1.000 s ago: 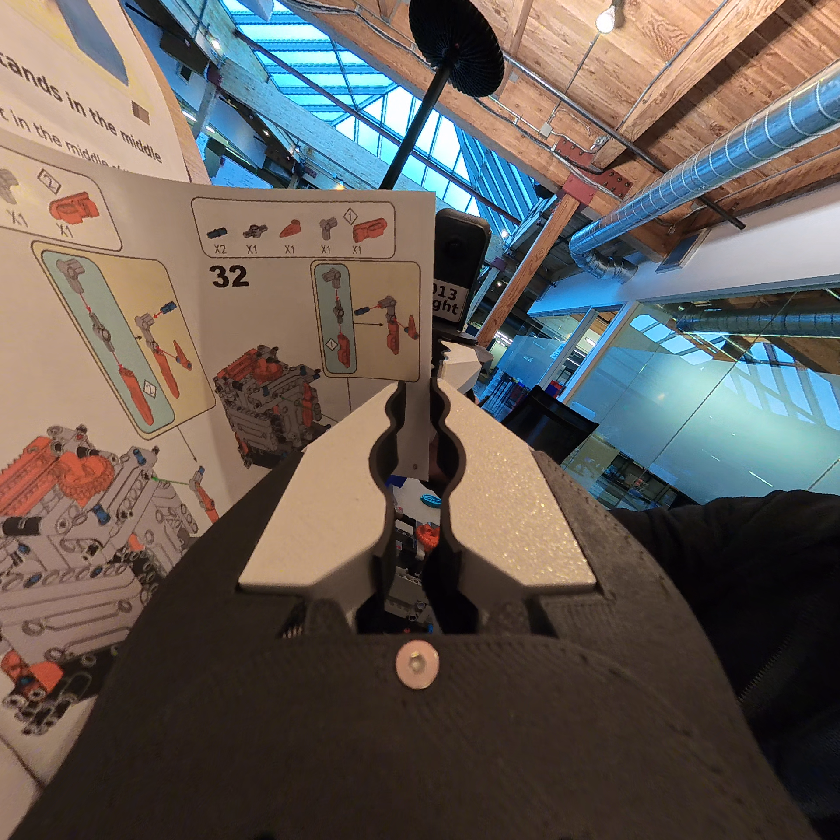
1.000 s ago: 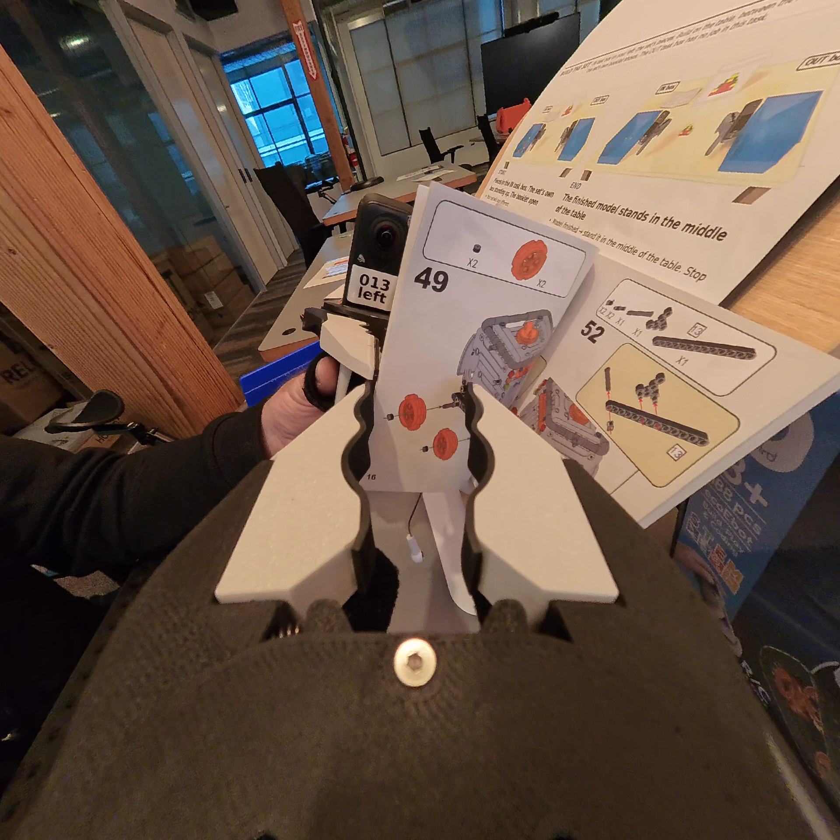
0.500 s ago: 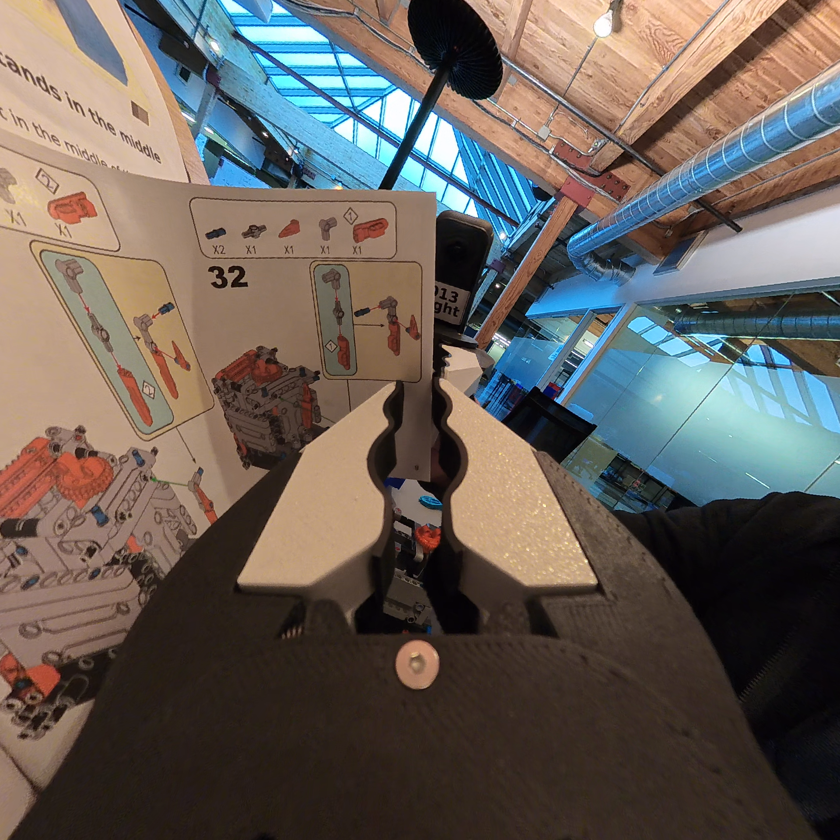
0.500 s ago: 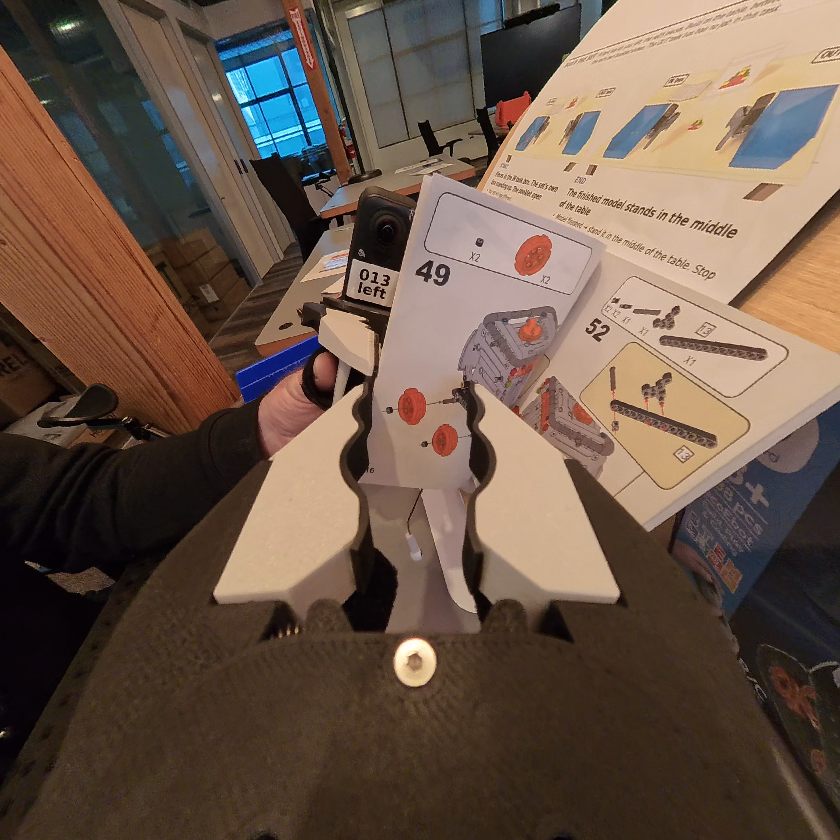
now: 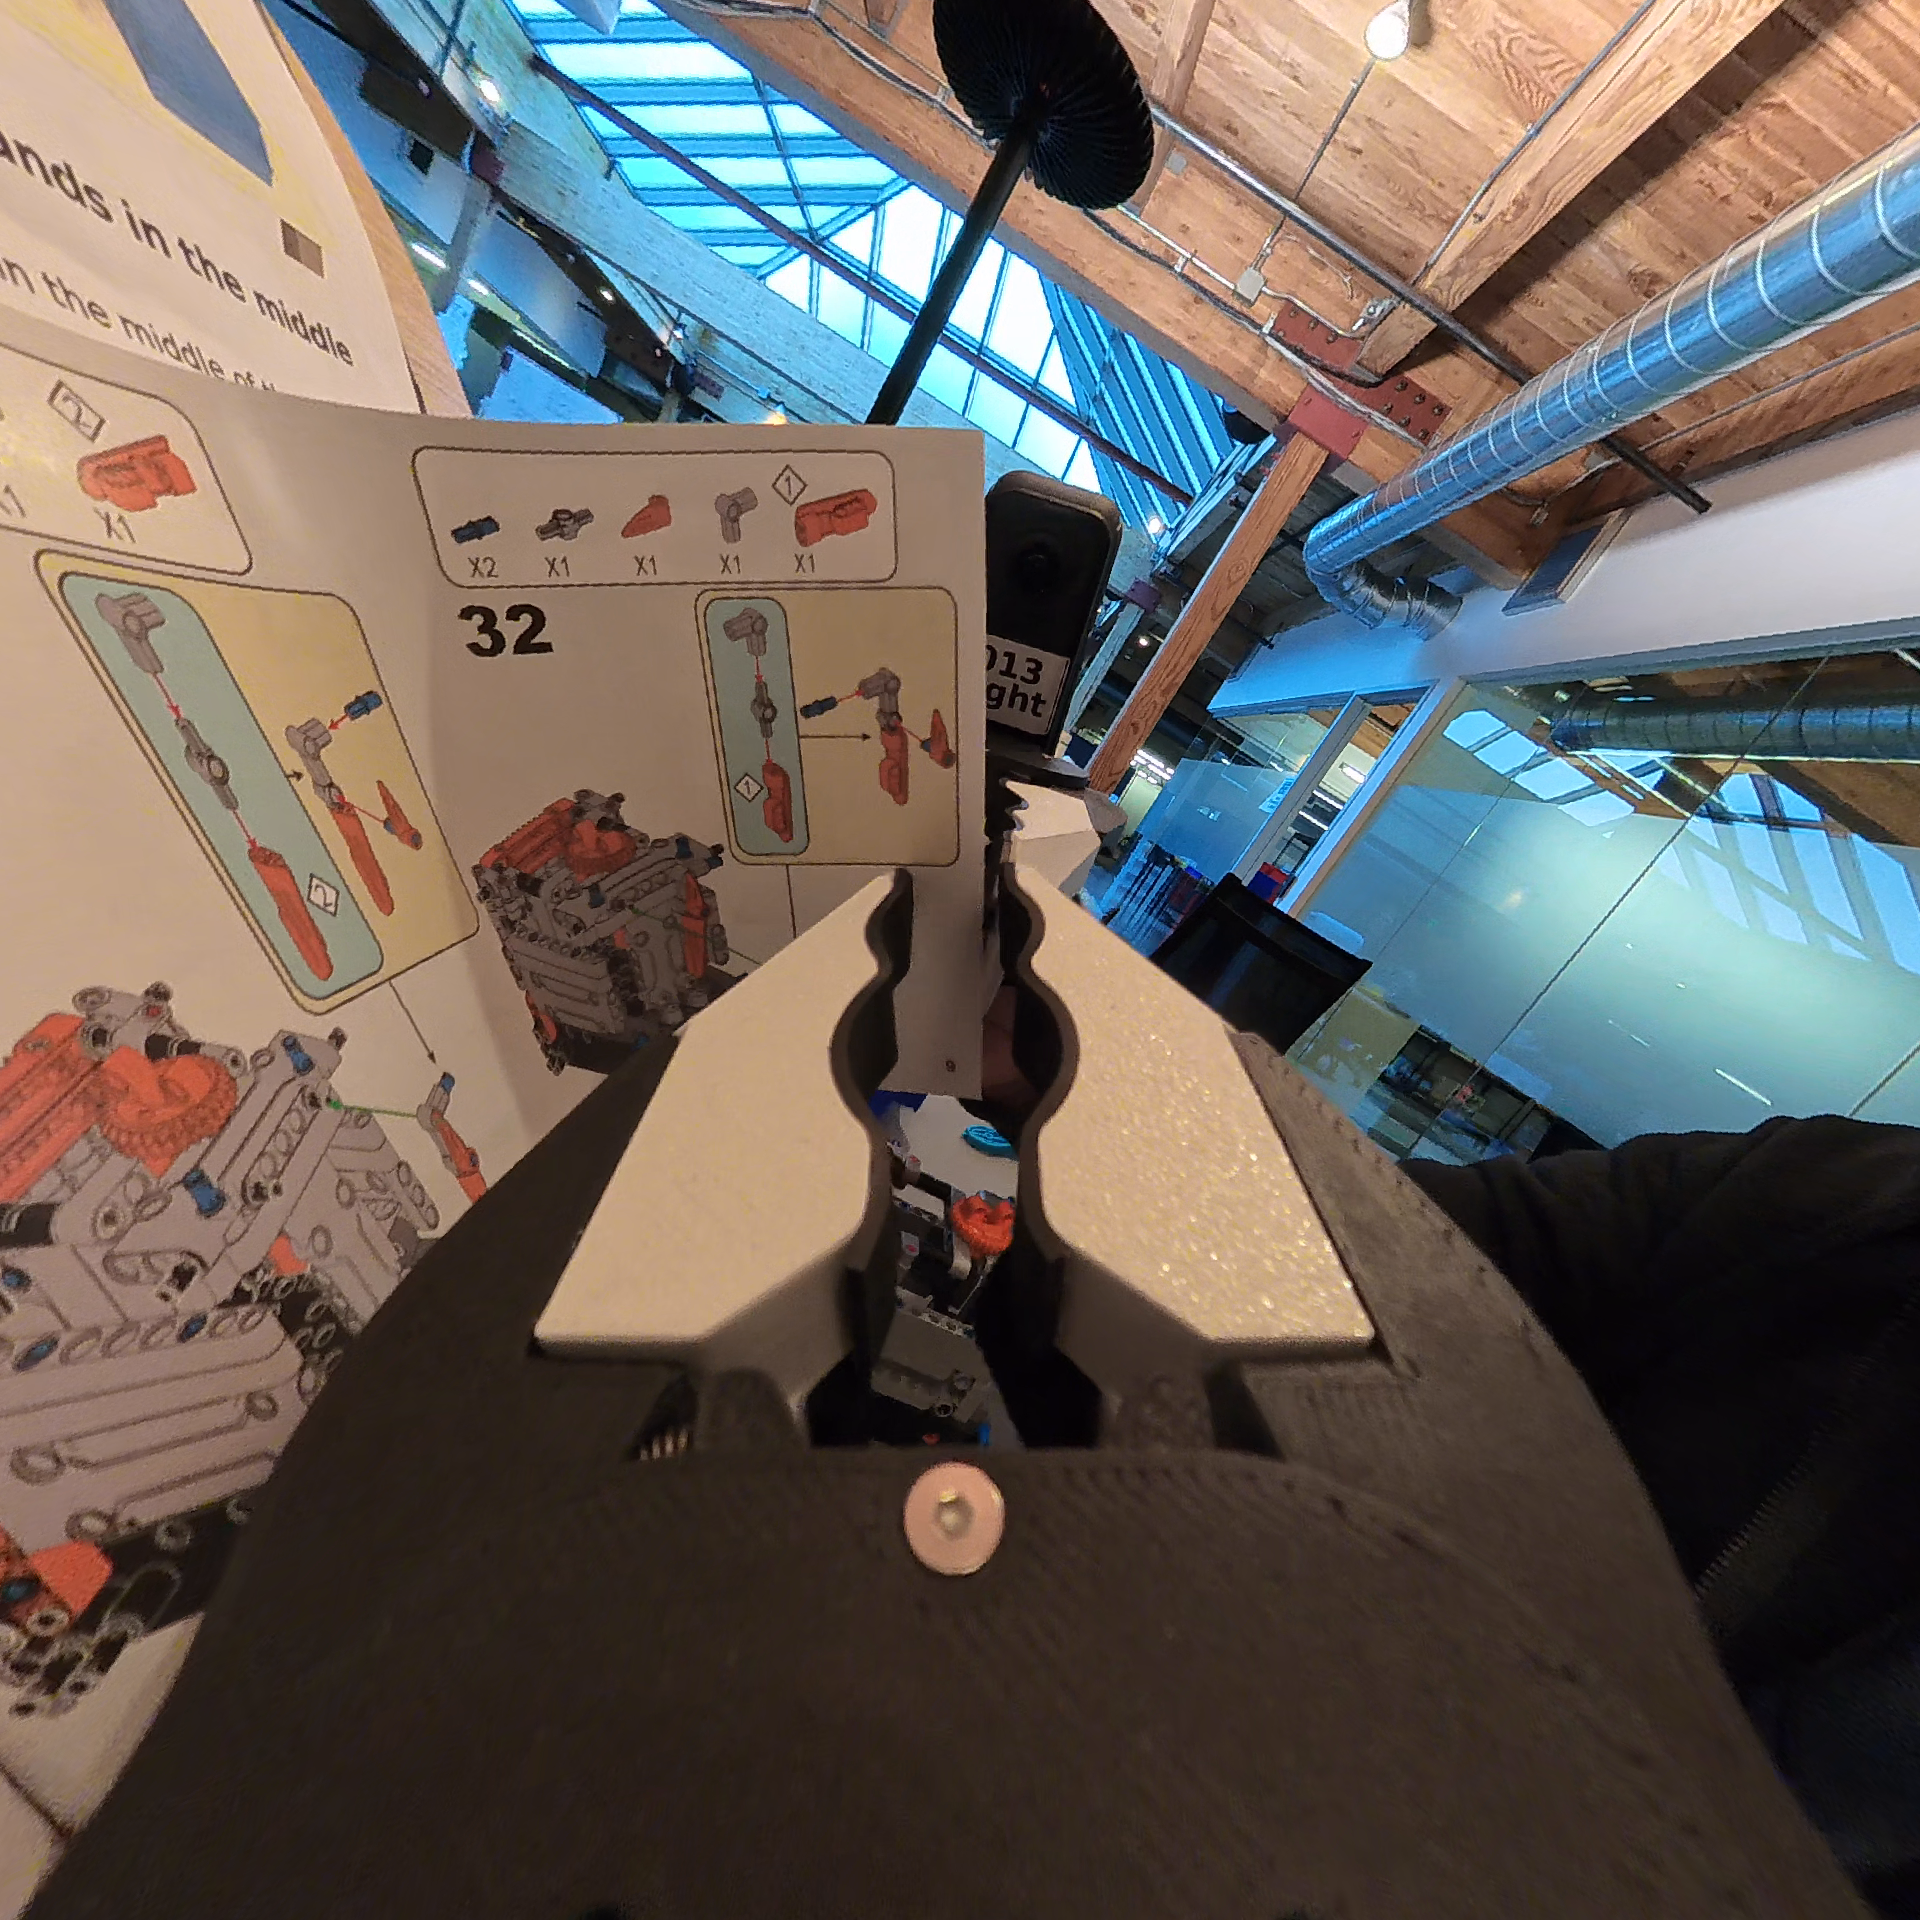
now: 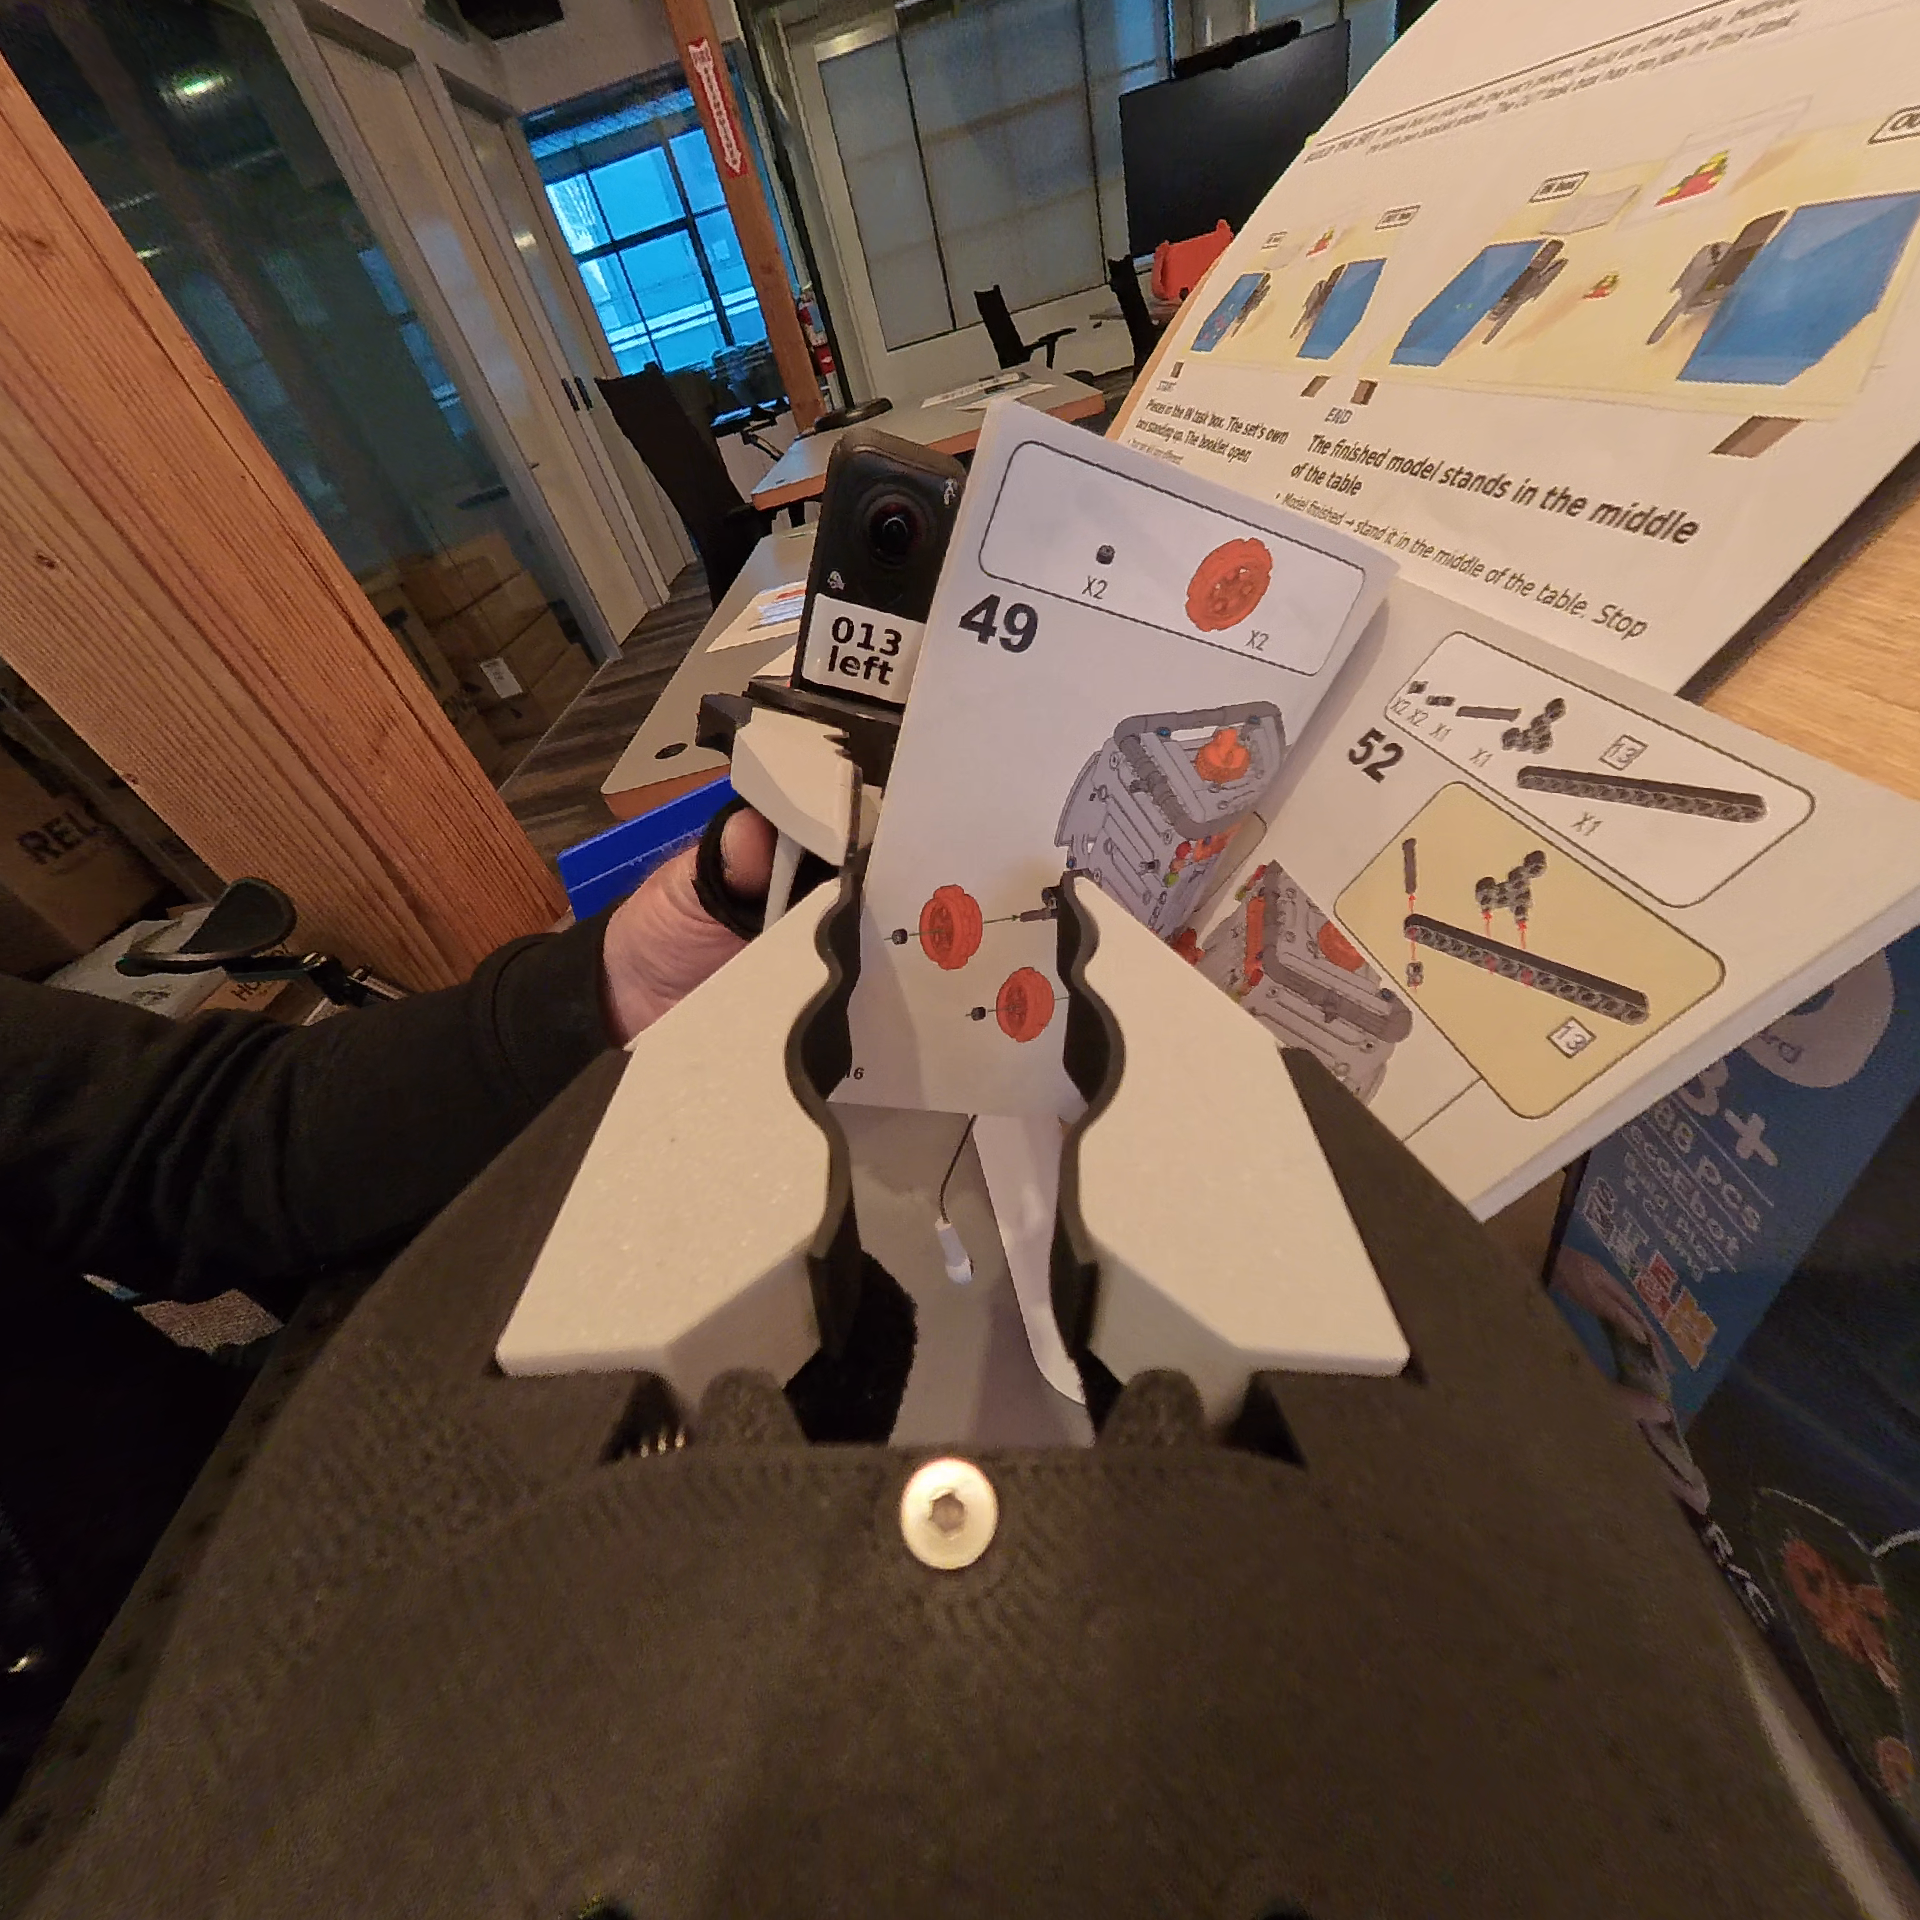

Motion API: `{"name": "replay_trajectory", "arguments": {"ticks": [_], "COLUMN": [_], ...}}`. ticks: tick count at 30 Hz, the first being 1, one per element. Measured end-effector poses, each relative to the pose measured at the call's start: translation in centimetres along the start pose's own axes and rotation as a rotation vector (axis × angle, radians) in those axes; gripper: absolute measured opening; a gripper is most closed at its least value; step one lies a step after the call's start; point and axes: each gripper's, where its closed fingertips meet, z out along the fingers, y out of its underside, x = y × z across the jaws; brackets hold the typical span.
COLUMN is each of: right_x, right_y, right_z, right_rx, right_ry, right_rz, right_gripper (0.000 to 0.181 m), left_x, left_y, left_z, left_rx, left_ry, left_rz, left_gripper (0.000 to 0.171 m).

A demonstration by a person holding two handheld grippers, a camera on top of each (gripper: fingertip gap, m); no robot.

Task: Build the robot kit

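Large white printed board (image 6: 1558, 416) seen beyond fingertips, unmoved. Open paper building-instruction booklet (image 5: 260, 831) left of left fingers. Its lifted page (image 6: 1091, 727) clenched edge-on by left gripper (image 5: 951, 914), barely shifted. Right gripper (image 6: 956, 914) released, fingers spread, page flat beyond tips.

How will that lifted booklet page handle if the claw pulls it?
Likely floppy: the booklet page is a single thin paper sheet, held up by one edge. Probably light, yet tearable, since the left claw pinches only its margin.
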Motion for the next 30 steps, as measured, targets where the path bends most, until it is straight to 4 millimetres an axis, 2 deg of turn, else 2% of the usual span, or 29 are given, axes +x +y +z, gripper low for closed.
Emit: {"name": "replay_trajectory", "arguments": {"ticks": [20, 30], "right_x": [0.03, 0.32], "right_y": [0.04, 0.13], "right_z": [-0.05, -0.13], "right_rx": [0.01, 0.008], "right_ry": [-0.012, 0.0], "right_rz": [0.014, 0.015], "right_gripper": [0.036, 0.033], "left_x": [-0.1, -0.18], "left_y": [0.09, 0.05], "left_z": [0.08, -0.03], "left_rx": [-0.001, 0.005], "left_ry": [0.0, -0.004], "left_rz": [-0.003, 0.002], "left_gripper": [0.011, 0.002]}}
